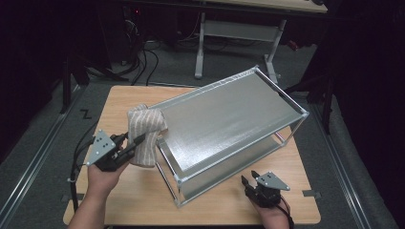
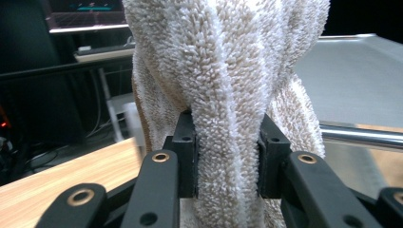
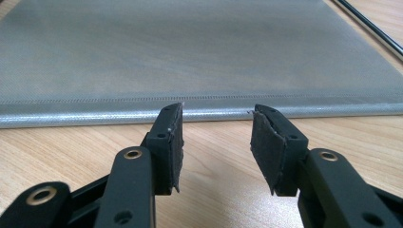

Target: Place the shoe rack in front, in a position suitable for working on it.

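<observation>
Trouble is most likely to come from the towel, which in the high view is held up by the left gripper at the near-left corner of the metal rack; a loose fold could be caught on the corner post or dragged across the top shelf. Open worktop is left behind and to the left of the towel, while the rack takes up the middle and right. The right gripper rests near the rack's front edge.

In the left gripper view, a thick fold of towel is pinched between the fingers; the grip could be lost if the bulky pile slides.

In the right gripper view, the fingers are spread with nothing between them, just short of the shelf's rim, which could be knocked.
</observation>
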